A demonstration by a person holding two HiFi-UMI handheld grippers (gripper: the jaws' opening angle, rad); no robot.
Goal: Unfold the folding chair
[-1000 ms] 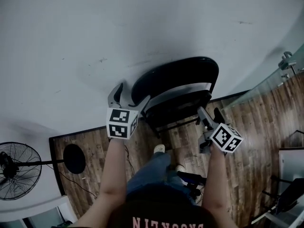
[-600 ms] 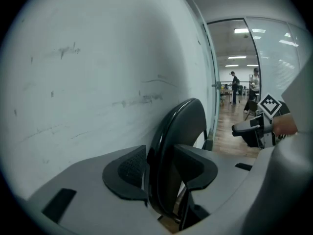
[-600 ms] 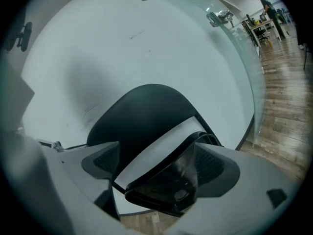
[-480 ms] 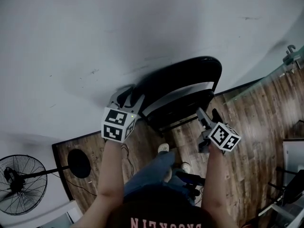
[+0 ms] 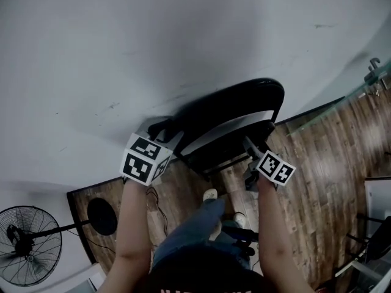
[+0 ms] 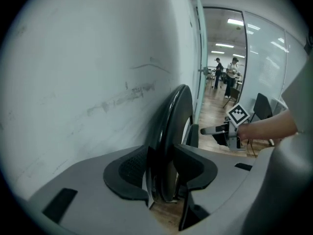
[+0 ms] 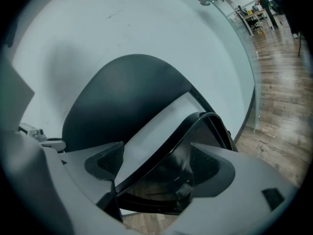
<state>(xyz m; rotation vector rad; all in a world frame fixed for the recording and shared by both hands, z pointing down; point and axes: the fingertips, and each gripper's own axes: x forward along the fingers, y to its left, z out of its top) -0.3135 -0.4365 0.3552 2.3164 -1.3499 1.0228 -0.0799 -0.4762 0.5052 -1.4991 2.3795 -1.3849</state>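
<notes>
The black folding chair [image 5: 227, 107] stands folded against the white wall. My left gripper [image 5: 160, 128] is on the left edge of its backrest [image 6: 175, 112]. In the left gripper view, my left gripper [image 6: 165, 173] has just closed and its pads press on that edge. My right gripper [image 5: 248, 145] is low at the chair's right side. In the right gripper view, the folded seat [image 7: 168, 173] lies between the jaws of my right gripper [image 7: 161, 166]. They have just been closing a little but still stand wide, the left pad clear of the seat. The backrest [image 7: 122, 94] rises behind.
A standing fan [image 5: 27, 249] and a round black base [image 5: 102, 216] are at the lower left on the wooden floor [image 5: 317, 157]. A glass partition [image 5: 345, 99] runs to the right of the chair. The person's shoe [image 5: 209, 194] is just below the chair.
My left gripper moved onto the backrest's left edge and shut on it. My right gripper came down and in toward the seat.
</notes>
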